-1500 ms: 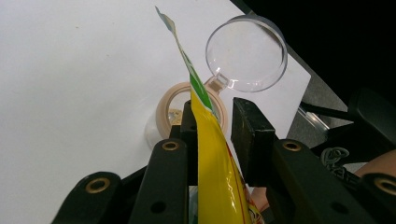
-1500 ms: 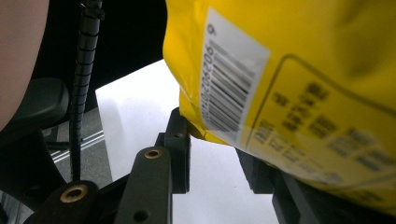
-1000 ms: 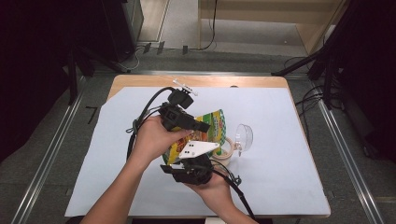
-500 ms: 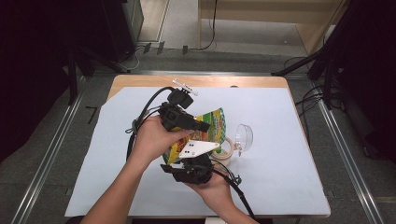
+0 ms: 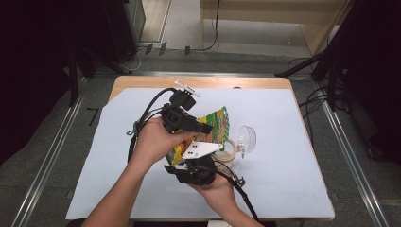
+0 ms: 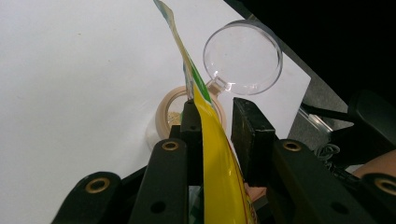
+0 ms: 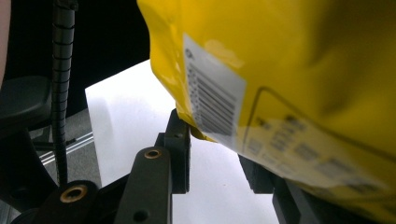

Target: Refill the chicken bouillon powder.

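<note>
A yellow and green snack bag (image 5: 215,124) hangs tilted above the white sheet, held between both grippers. My left gripper (image 5: 207,127) reaches in from the left and is shut on the bag's upper part. In the left gripper view the bag's edge (image 6: 217,154) runs between the jaws of the left gripper (image 6: 215,103). My right gripper (image 5: 198,160) comes from below and is shut on the bag's lower corner (image 7: 289,70), which hides one jaw of the right gripper (image 7: 215,140). Below the bag stands a small tan jar (image 5: 230,147) (image 6: 166,114) with its clear hinged lid (image 5: 247,137) (image 6: 243,58) swung open.
The white sheet (image 5: 283,179) covers most of a wooden table (image 5: 142,81). A small white object (image 5: 187,87) lies near the far edge. Black cables (image 5: 142,123) trail from the grippers. Dark stands and cables (image 5: 326,71) surround the table.
</note>
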